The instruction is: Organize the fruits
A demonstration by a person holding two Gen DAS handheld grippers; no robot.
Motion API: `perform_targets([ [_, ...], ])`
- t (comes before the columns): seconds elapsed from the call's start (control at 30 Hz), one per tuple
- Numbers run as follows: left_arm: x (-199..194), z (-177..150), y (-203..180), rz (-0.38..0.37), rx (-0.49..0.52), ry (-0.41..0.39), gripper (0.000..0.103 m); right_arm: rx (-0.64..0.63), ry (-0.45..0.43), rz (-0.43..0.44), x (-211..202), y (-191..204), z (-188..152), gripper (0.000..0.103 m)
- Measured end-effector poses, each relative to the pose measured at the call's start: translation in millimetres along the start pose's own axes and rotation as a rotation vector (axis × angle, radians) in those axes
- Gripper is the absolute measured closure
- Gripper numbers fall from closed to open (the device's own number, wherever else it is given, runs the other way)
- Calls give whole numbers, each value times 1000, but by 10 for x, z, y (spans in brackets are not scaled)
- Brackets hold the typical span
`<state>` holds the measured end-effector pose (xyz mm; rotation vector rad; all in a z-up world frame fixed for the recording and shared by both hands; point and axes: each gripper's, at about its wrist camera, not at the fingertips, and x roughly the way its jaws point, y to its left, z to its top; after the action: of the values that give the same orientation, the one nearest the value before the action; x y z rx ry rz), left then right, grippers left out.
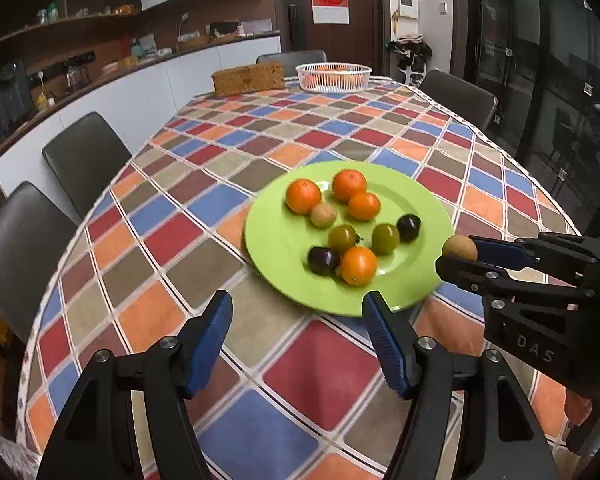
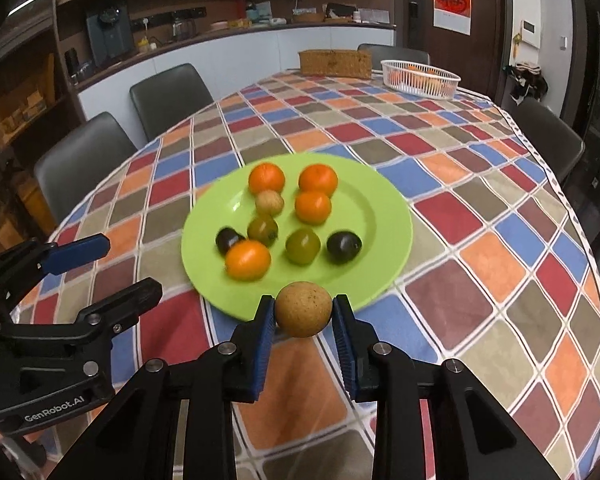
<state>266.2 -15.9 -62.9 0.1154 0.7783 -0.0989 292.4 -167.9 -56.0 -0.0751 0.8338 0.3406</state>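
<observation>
right fingers (image 2: 344, 336) clamp a brown fruit (image 2: 303, 309) at the green plate (image 2: 380, 208) rim; left gripper (image 1: 298, 336) gapes.

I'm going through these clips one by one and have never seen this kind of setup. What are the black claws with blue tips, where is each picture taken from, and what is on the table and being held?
There is no robot here. A person holds a two-finger claw in each hand, and each claw carries a wide-angle camera looking along its fingers. One picture comes from the left gripper, whose blue-padded fingers stand wide apart with nothing between them. The other comes from the right gripper, which is closed on a small round brown fruit at the near edge of the plate. Each claw also shows at the side of the other's picture.

On the checkered tablecloth sits a green plate with four oranges, another brown fruit, two greenish fruits and two dark ones. At the far end stand a white basket with orange fruit inside and a brown woven box.
</observation>
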Motion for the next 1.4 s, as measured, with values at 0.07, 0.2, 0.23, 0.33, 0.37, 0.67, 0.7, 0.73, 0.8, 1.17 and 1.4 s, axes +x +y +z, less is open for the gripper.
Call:
perform_targets([
  [0.07,5,24,36,8,3,-7,36,1,-2,0,41,20,49,73],
  [0.2,63,49,107,0,-3,-1,35,2,7,-3,158,56,116,73],
  [0.23,88,52,123,2,-5,5,35,1,13,-4,195,63,133,73],
  [0.33,149,49,169,2,-14,17,35,-3,24,-8,288,86,160,73],
  [0.37,165,44,183,0,-19,21,35,-4,28,-9,314,90,163,73],
  [0.67,171,22,207,-12,-27,23,35,1,46,-18,422,86,170,70],
  [0.7,156,21,203,-15,-26,19,35,3,45,-17,408,86,166,70],
  [0.73,138,20,196,-16,-26,15,35,5,41,-18,385,82,161,70],
  [0.8,96,21,175,-21,-21,9,35,6,34,-20,326,91,145,70],
  [1.17,-406,24,69,-40,-5,-56,35,12,-63,-37,-339,150,92,70],
  [1.4,-839,-63,-31,-27,17,-105,30,25,-122,-44,-866,219,-73,70],
])
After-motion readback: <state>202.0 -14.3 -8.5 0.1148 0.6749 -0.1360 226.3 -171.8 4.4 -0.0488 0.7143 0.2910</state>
